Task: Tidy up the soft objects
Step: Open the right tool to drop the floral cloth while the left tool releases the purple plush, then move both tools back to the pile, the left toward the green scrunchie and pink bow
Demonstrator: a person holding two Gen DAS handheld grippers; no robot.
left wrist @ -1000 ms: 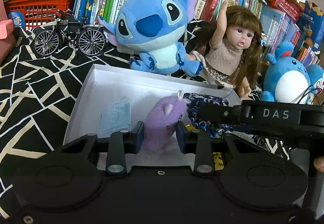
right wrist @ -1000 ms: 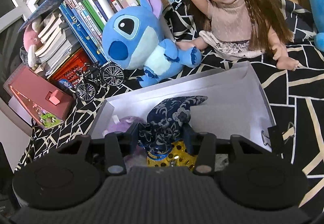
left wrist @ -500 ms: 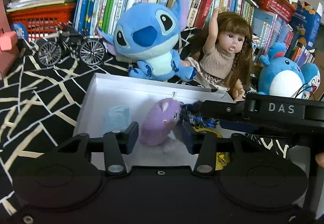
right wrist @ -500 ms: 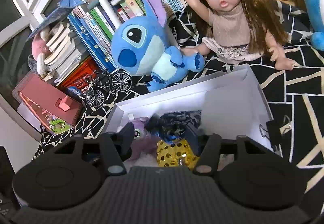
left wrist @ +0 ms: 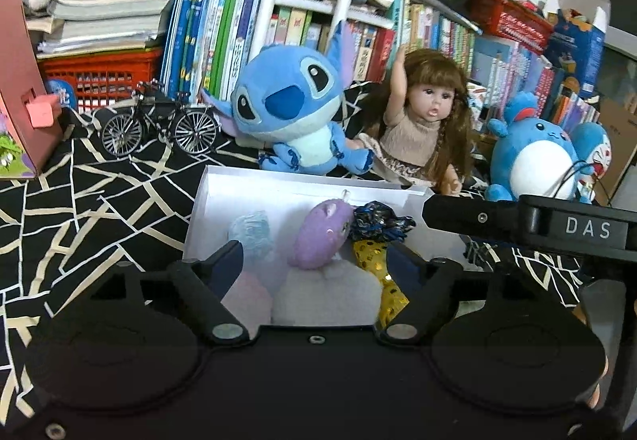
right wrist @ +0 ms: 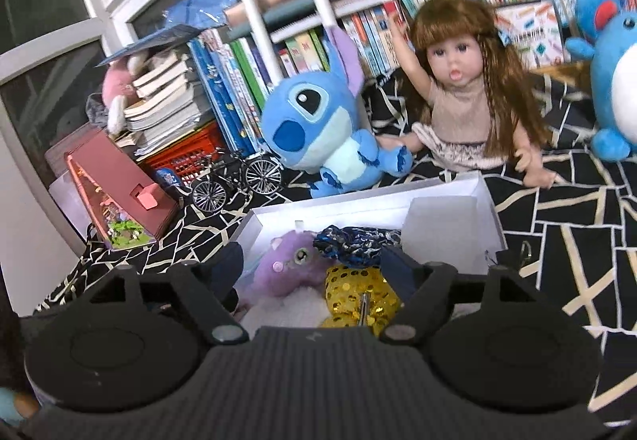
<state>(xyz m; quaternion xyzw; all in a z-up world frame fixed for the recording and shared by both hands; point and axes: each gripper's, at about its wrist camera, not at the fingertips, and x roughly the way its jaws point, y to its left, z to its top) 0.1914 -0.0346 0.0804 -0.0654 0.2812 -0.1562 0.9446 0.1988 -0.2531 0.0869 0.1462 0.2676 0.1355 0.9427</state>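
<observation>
A white box (left wrist: 278, 185) (right wrist: 450, 197) on the black patterned cloth holds several soft things. In it lie a purple plush (left wrist: 322, 237) (right wrist: 286, 269), a dark blue patterned cloth toy (left wrist: 378, 221) (right wrist: 354, 245) and a gold sequinned piece (left wrist: 374, 261) (right wrist: 358, 289). A pale blue item (left wrist: 251, 229) and a white fluffy one (left wrist: 322, 296) lie there too. My left gripper (left wrist: 316, 261) hangs above the box's near end, its jaws opening, pads clear of the purple plush. My right gripper (right wrist: 314, 265) is also opening, with nothing gripped; it shows as a black bar (left wrist: 517, 225) in the left wrist view.
Behind the box sit a blue Stitch plush (left wrist: 290, 113) (right wrist: 322, 133), a long-haired doll (left wrist: 422, 129) (right wrist: 462, 94) and a round blue plush (left wrist: 533, 157) (right wrist: 613, 82). A model bicycle (left wrist: 159, 125) (right wrist: 235, 177), a pink house model (right wrist: 115, 189), a red basket (left wrist: 95, 78) and shelves of books lie beyond.
Both grippers let go of their toys, opened wide and drew back and up from the box. The purple plush and the dark blue cloth toy now lie in the box.
</observation>
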